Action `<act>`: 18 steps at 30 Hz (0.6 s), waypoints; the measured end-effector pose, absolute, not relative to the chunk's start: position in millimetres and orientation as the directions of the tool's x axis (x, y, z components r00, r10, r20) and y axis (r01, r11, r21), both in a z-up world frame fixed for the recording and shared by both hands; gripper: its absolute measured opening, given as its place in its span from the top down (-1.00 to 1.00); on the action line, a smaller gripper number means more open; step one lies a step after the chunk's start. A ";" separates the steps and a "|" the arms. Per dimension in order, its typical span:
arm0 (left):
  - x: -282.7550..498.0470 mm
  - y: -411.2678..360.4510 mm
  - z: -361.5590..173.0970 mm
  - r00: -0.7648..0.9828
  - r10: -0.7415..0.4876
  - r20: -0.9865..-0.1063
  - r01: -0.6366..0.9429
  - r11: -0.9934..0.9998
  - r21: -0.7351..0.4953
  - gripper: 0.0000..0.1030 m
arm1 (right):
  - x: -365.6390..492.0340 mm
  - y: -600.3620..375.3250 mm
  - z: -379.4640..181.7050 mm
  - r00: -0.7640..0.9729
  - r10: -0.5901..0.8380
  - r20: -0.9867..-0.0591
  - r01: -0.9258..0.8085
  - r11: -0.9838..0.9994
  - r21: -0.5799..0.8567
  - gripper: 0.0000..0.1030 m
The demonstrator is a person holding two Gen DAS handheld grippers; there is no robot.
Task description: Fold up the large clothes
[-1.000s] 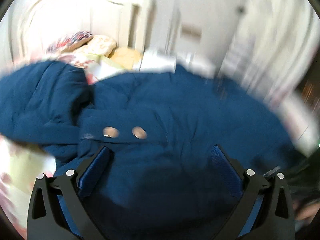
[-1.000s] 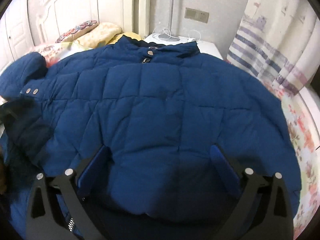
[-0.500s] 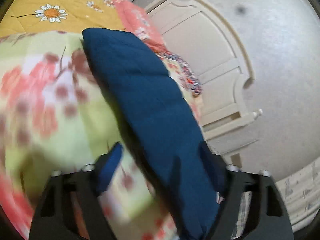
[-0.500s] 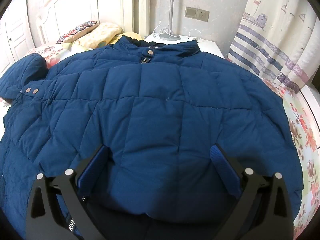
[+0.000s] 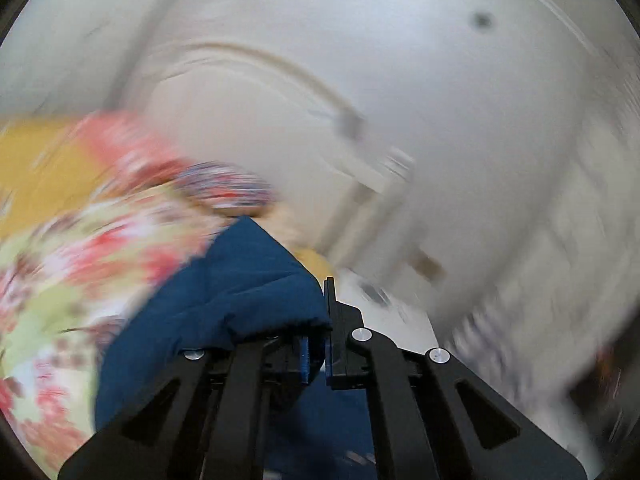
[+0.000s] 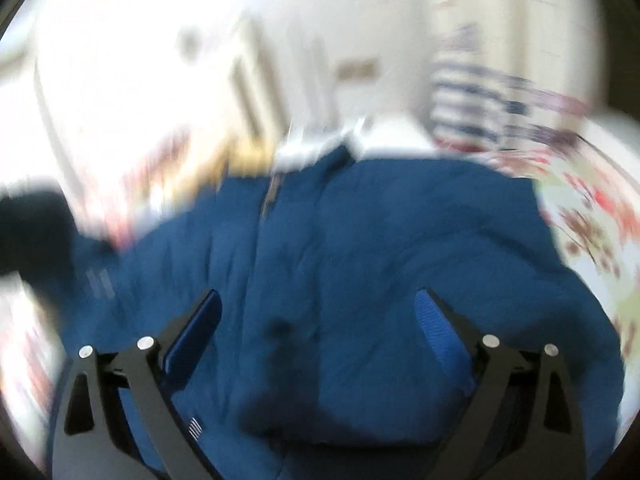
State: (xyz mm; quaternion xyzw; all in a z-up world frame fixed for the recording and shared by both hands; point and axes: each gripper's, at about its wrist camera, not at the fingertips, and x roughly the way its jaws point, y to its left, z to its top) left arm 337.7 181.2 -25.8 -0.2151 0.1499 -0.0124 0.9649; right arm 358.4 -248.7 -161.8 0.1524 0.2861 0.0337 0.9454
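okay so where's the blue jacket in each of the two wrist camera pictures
Left wrist: the blue jacket fills the lower centre-left; its sleeve end is clamped in the shut left gripper.
Right wrist: the jacket spreads across the lower middle, under the open right gripper.
Shared landmark: the floral bedspread.

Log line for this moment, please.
left gripper: shut on blue padded jacket sleeve | right gripper: open above jacket | floral bedsheet beneath

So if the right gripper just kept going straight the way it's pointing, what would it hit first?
Most likely the blue jacket. The right gripper has its jaws open and points down at the quilted front spread on the bed; the frame is blurred, so depth is uncertain.
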 end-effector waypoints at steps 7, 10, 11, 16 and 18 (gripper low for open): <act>363.2 -87.9 -107.7 0.741 -0.259 -0.620 0.374 0.925 0.061 0.98 | 322.3 -320.7 -151.5 0.940 0.003 -0.340 0.187 0.830 0.526 -0.88; 373.4 -133.5 -168.6 0.641 -0.166 -0.749 0.433 0.885 0.174 0.67 | 321.8 -335.9 -158.6 0.937 -0.008 -0.351 0.223 0.785 0.578 -0.88; 368.8 -139.2 -176.7 0.674 -0.130 -0.727 0.427 0.872 0.240 0.67 | 321.7 -340.5 -160.5 0.934 -0.002 -0.357 0.228 0.774 0.591 -0.88; 359.5 -123.8 -157.8 0.636 -0.206 -0.744 0.503 0.842 0.196 -0.14 | 326.2 -348.2 -167.9 0.923 0.018 -0.384 0.240 0.754 0.612 -0.88; 341.1 -108.1 -141.4 0.697 -0.246 -0.674 0.487 0.851 0.194 -0.54 | 324.7 -346.6 -169.3 0.922 0.024 -0.385 0.237 0.752 0.615 -0.88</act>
